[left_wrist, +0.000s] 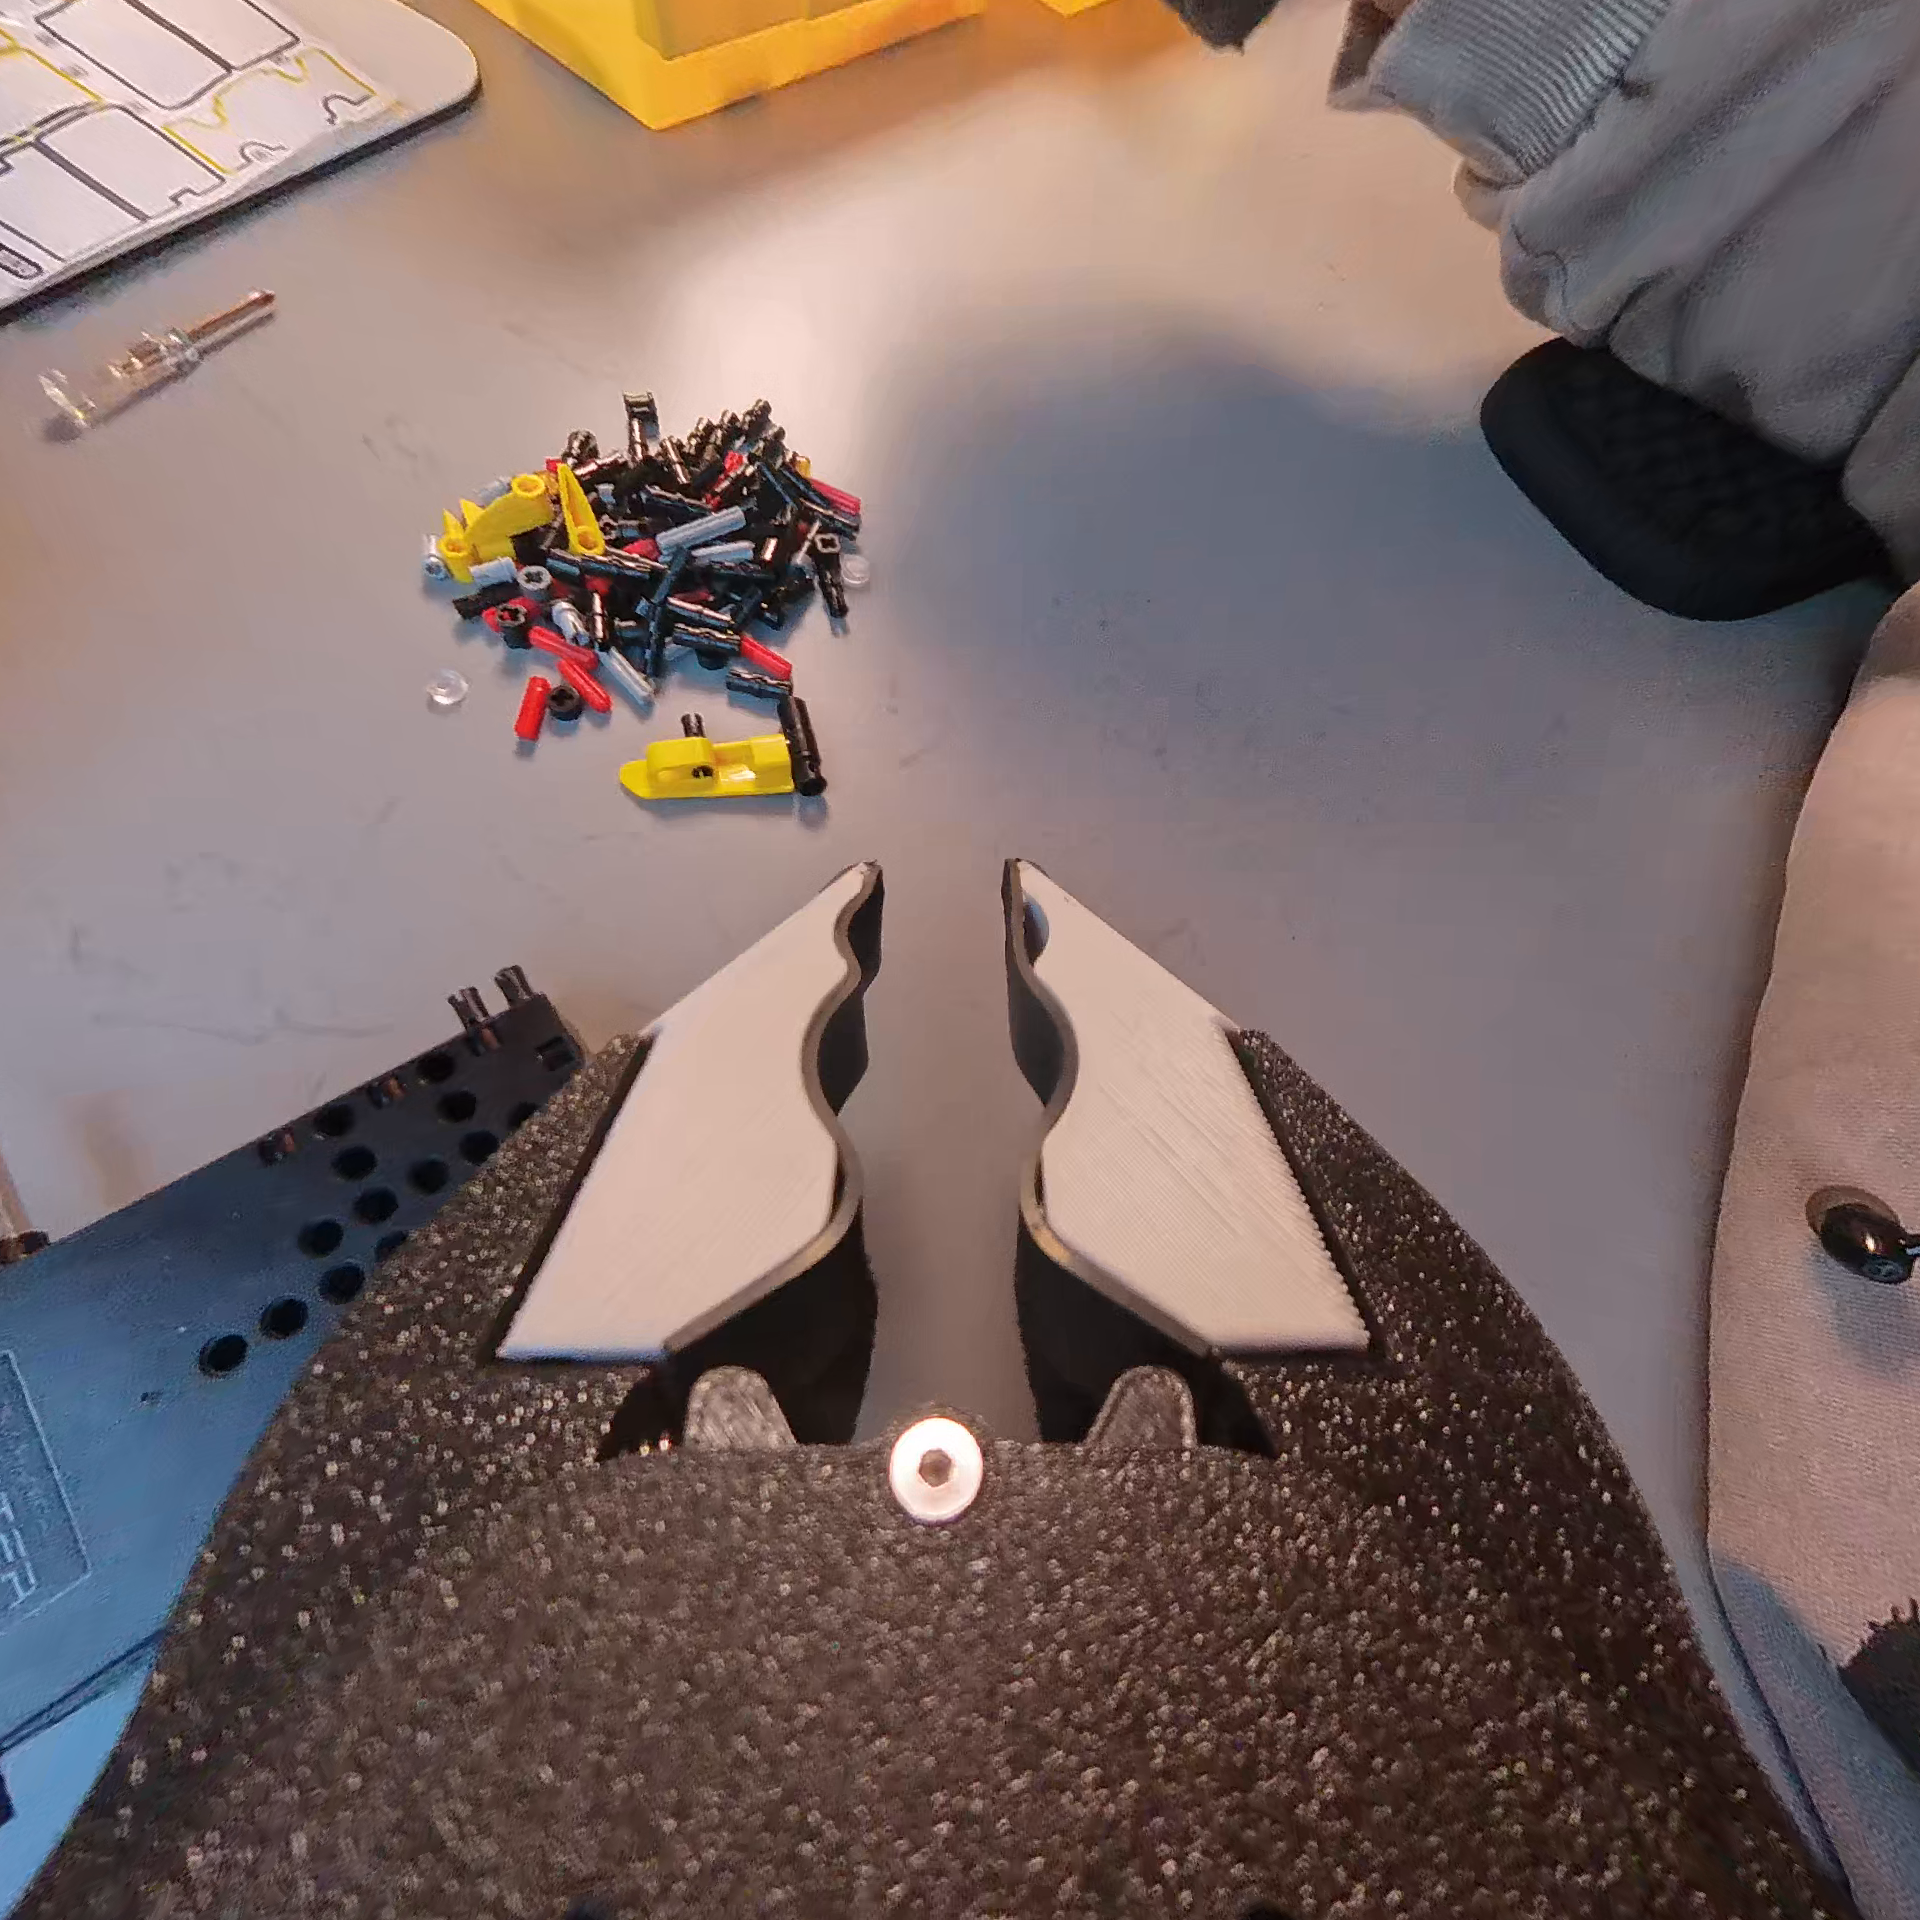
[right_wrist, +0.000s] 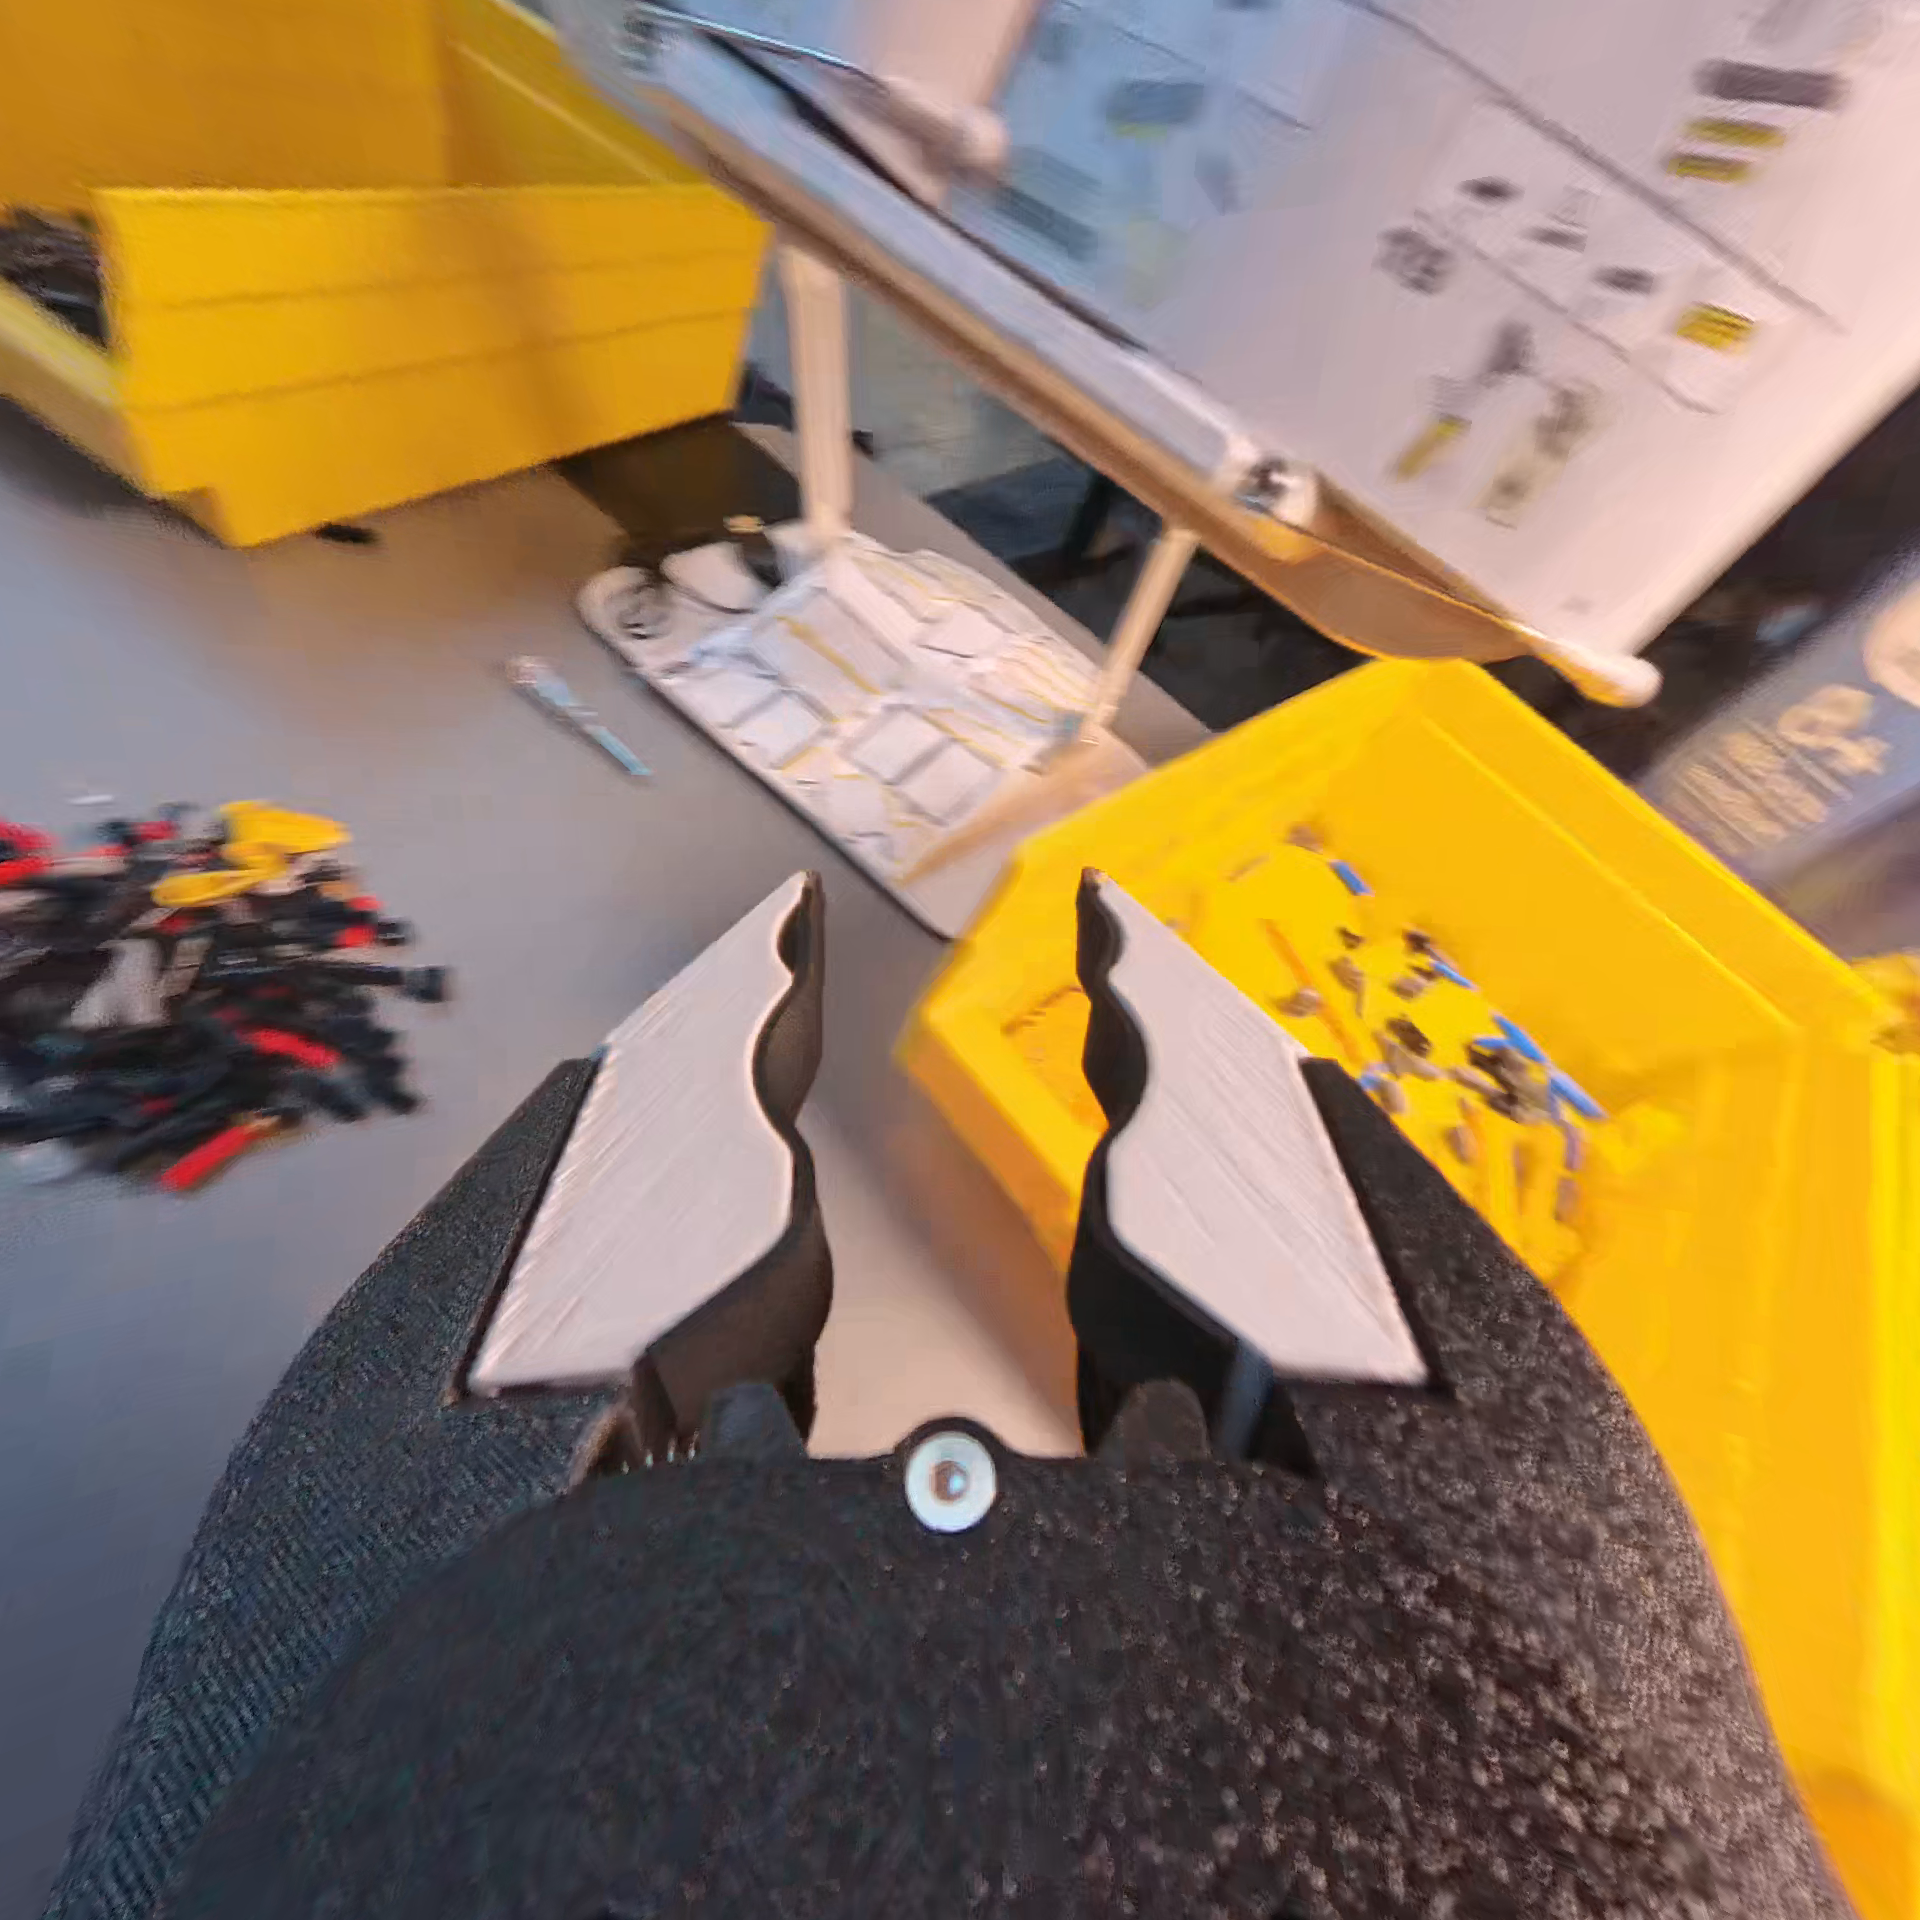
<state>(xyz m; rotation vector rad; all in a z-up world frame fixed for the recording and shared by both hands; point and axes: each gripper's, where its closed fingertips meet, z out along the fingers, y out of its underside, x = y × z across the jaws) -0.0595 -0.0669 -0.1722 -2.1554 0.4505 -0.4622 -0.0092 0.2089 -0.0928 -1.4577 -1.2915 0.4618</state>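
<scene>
The grey table (left_wrist: 1195, 644) lay under both your tools. Your right gripper (right_wrist: 948, 883) hung released and empty, its tips at the near corner of a yellow bin (right_wrist: 1507, 831) holding small parts; the view was blurred. Your left gripper (left_wrist: 941, 868) was also parted, gripping nothing, above bare table. Just beyond it lay a yellow piece (left_wrist: 717, 767), then the heap of small black, red and yellow pieces (left_wrist: 665, 561).

left wrist view sharp with a soft shadow; right wrist view motion-blurred throughout.
</scene>
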